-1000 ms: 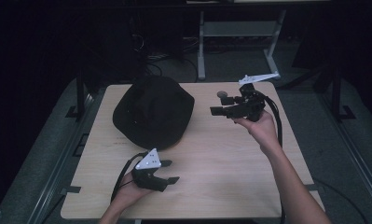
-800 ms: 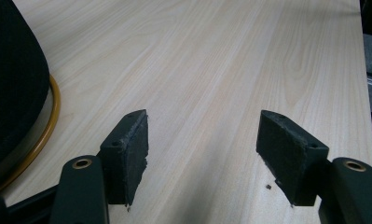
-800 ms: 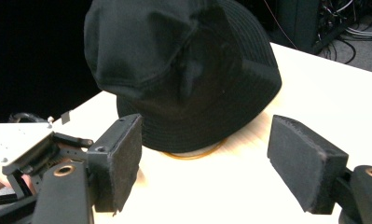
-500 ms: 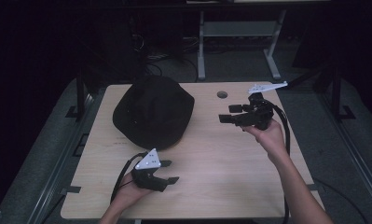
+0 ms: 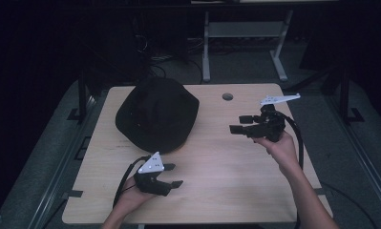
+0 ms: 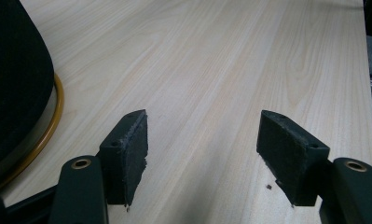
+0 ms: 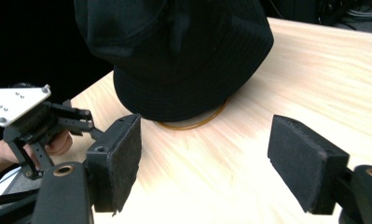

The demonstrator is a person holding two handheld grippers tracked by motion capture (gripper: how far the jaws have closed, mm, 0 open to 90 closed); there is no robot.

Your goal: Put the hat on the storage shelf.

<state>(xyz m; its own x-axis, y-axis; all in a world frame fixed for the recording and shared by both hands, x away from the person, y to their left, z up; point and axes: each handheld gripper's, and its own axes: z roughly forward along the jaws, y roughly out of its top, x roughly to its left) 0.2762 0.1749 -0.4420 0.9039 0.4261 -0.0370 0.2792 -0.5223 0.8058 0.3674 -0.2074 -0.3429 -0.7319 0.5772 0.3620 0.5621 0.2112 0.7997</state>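
A black bucket hat sits on the left back part of the light wooden table. A thin brass-coloured ring peeks out under its brim, and shows at the hat's edge in the left gripper view. My left gripper rests near the front edge, just in front of the hat, open, with bare wood between its pads. My right gripper is held above the table's right side, open and pointing left at the hat. The left gripper also appears in the right gripper view.
A round cable hole lies near the table's back edge, right of the hat. A metal stand and cables are on the dark floor behind the table. Bare wood stretches between the two grippers.
My right gripper has come back from the far right of the table, lower and nearer the person, still open. The left gripper and the hat have not moved.
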